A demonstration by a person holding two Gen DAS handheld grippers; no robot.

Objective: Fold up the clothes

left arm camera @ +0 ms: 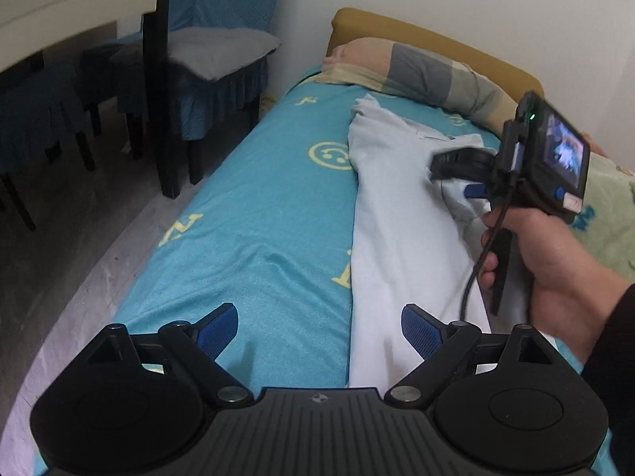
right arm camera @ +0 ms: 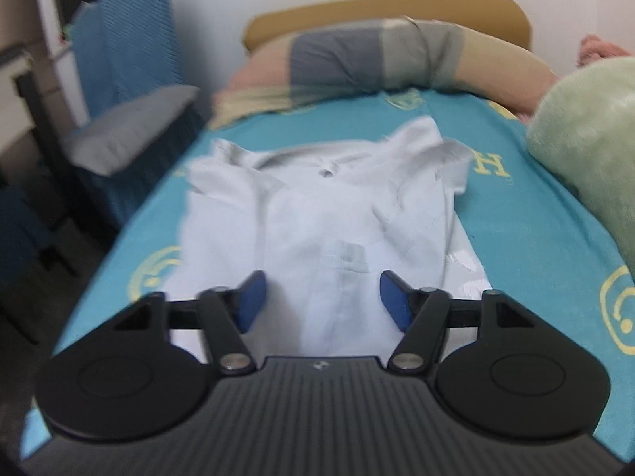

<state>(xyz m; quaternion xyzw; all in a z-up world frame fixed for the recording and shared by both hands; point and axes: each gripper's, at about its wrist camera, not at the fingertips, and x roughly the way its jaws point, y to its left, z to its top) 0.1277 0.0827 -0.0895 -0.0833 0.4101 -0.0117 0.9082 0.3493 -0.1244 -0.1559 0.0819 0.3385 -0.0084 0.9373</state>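
Observation:
A pale blue-white collared shirt (right arm camera: pixel 329 214) lies on the turquoise bedsheet (right arm camera: pixel 535 214), collar toward the pillow, both sides folded inward into a long strip. In the left wrist view the shirt (left arm camera: pixel 401 230) runs along the bed to the right. My left gripper (left arm camera: pixel 319 331) is open and empty, low over the sheet at the shirt's left edge. My right gripper (right arm camera: pixel 321 301) is open and empty above the shirt's lower middle. The right gripper also shows in the left wrist view (left arm camera: pixel 460 174), held in a hand over the shirt's upper part.
A patchwork pillow (right arm camera: pixel 397 59) and mustard headboard (right arm camera: pixel 377 12) lie at the bed's far end. A green blanket (right arm camera: pixel 587 150) is piled at the right. A blue-covered chair (left arm camera: pixel 214 67) with a grey cushion and a table (left arm camera: pixel 71 0) stand left of the bed.

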